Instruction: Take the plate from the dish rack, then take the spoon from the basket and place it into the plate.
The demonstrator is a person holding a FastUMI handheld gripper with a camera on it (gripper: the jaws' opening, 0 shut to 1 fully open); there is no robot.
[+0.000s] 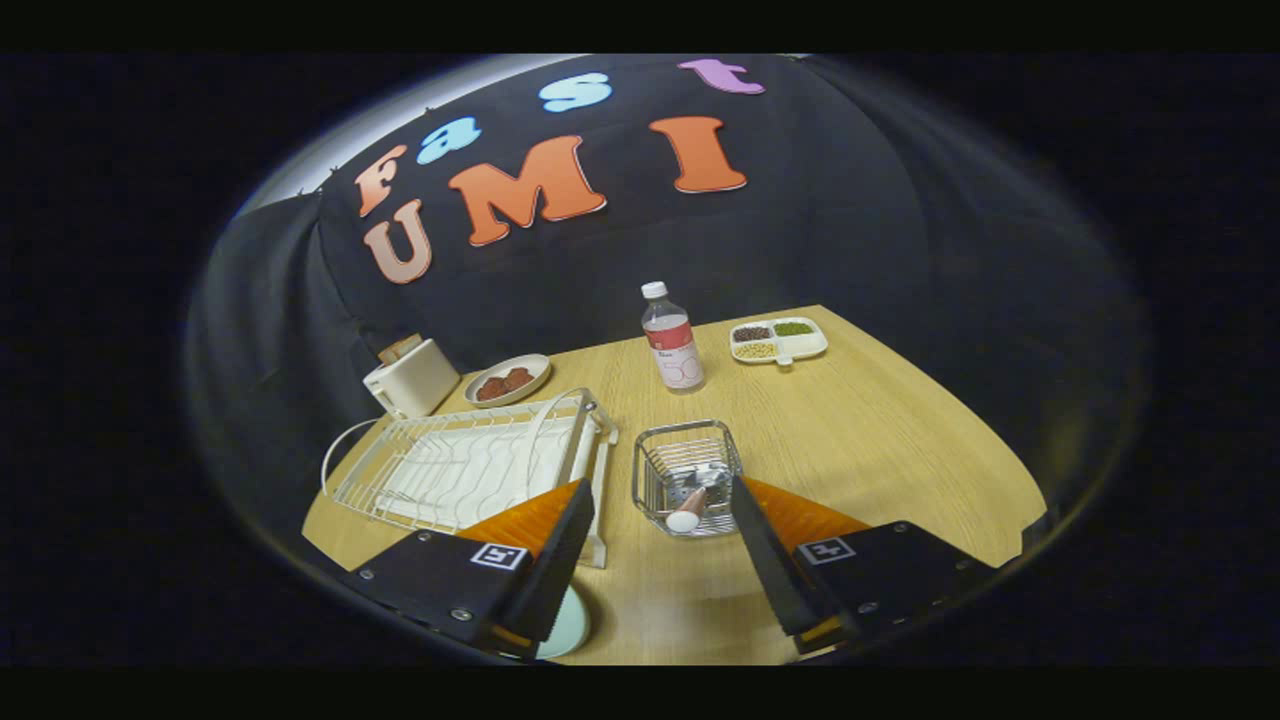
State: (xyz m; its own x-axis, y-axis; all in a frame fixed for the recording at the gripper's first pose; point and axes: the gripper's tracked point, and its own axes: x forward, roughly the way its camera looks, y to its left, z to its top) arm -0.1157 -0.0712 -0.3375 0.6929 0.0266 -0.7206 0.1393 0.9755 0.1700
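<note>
Wooden tabletop (850, 440) against black cloth wall; released claw (662, 505) at lower centre, spoon (688, 512) in wire basket (688, 475) between its fingers.

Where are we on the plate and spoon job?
Plate step looks done: the dish rack is empty and a pale plate lies by the left tong. The tongs are open, aimed at the basket. The spoon remains inside, ungrasped.

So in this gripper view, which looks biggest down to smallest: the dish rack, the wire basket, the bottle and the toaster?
1. Dish rack, clearly the largest.
2. Wire basket, though it sits nearest, just ahead of the open gripper.
3. Bottle and toaster look about alike; both stand farther back, so I won't rank them.
</note>
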